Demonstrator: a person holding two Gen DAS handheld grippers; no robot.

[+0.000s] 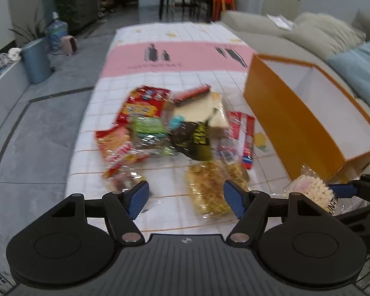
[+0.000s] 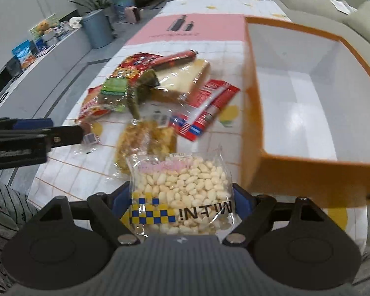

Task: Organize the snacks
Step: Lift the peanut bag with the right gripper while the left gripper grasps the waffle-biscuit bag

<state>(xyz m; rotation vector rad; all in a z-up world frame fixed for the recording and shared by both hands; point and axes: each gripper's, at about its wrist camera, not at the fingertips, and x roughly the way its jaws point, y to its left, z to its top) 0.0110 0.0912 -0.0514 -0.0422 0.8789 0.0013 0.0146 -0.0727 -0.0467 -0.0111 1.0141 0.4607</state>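
A pile of snack packets (image 1: pixel 170 128) lies on the tiled tablecloth, also in the right wrist view (image 2: pixel 155 86). An orange box (image 1: pixel 308 120) with a white inside stands open at the right; its wall (image 2: pixel 308 172) shows in the right wrist view. My right gripper (image 2: pixel 182 204) is shut on a clear bag of white puffed snacks (image 2: pixel 185 187), held above the table near the box's front corner; the bag also shows in the left wrist view (image 1: pixel 310 190). My left gripper (image 1: pixel 185 197) is open and empty above a yellow noodle-snack bag (image 1: pixel 212 187), near the table's front edge.
A beige sofa (image 1: pixel 308 34) with a blue cushion (image 1: pixel 362 71) runs along the right. A grey bin (image 1: pixel 35 60) and a water jug (image 1: pixel 58 33) stand on the floor at the left. A low white cabinet (image 2: pixel 44 56) lines the left wall.
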